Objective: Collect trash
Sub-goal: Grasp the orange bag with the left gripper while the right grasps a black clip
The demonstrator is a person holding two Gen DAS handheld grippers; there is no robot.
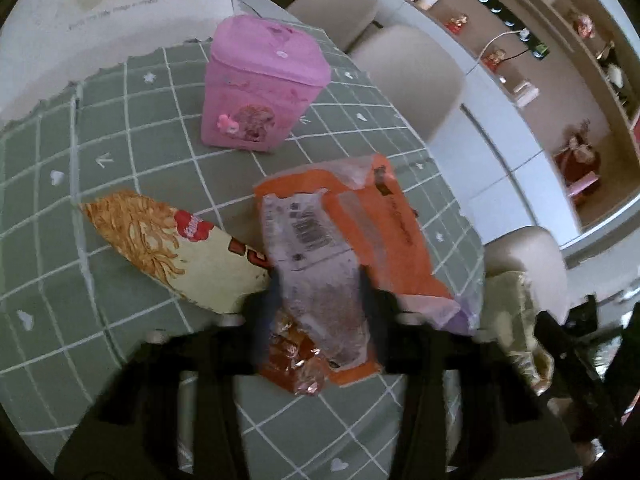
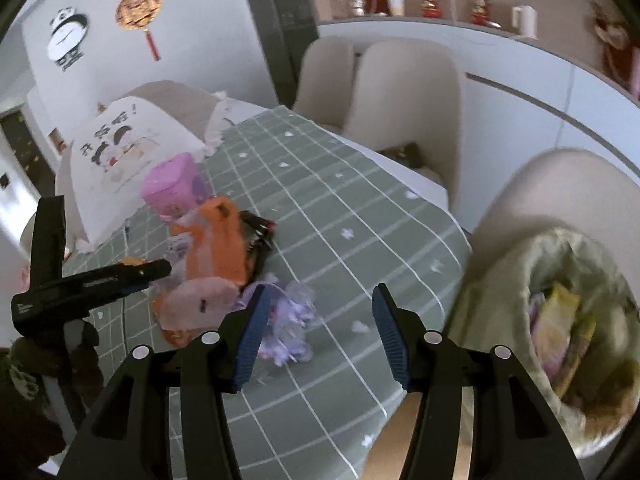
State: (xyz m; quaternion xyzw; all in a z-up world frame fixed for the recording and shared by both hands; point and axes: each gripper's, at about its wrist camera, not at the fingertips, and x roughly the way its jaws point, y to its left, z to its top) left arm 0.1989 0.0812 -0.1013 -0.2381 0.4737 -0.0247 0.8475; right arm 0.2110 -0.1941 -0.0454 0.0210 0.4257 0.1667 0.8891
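Between your left tool's (image 1: 320, 292) fingers sits the orange wrapper (image 1: 352, 232), pinched over the tabletop (image 1: 132, 148); squeeze firmly so the slick film cannot slide out. Your right tool (image 2: 320, 332) is wide and holds nothing. Carry the wrapper clear of the purple scrap (image 2: 286, 326) toward the trash bag (image 2: 512, 280) on your right.

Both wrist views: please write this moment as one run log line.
left gripper: shut on orange wrapper | right gripper: open, empty, above purple wrapper | trash bag: on chair, partly filled
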